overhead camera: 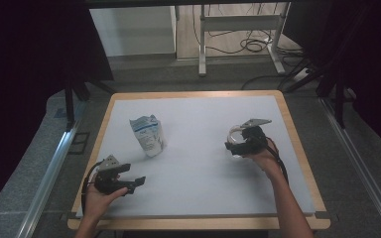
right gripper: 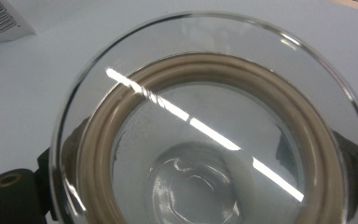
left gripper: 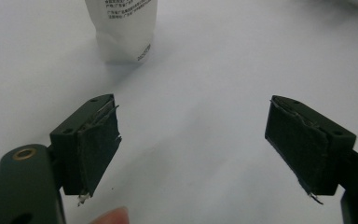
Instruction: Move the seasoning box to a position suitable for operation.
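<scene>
While the person's two hands came in from the near edge of the desk (overhead camera: 198,106), each carried one hand-held gripper over the pale grey mat that covers the wooden top. The right hand-held gripper (overhead camera: 244,140) stood over the right half of the desk and was clamped on a glass lid (overhead camera: 235,135), a round transparent lid with a polished metal rim. Seen from the right gripper view, the glass lid (right gripper: 205,154) lay close before the camera with its underside turned to it: a beige sealing ring ran inside the metal rim, a knob showed through the glass at the centre, and the black jaws were visible at the lid's left and right edges. The left hand-held gripper (overhead camera: 129,183) was held low at the near left corner of the desk, its jaws spread wide apart and gripping nothing; the left gripper view showed both padded jaws with bare mat between them. A white and blue pouch (overhead camera: 148,135) stood upright on the left half of the desk, beyond the left hand-held gripper and well apart from the lid. The same pouch (left gripper: 125,30) appeared beyond the left jaw in the left gripper view, printed text on its white face.
</scene>
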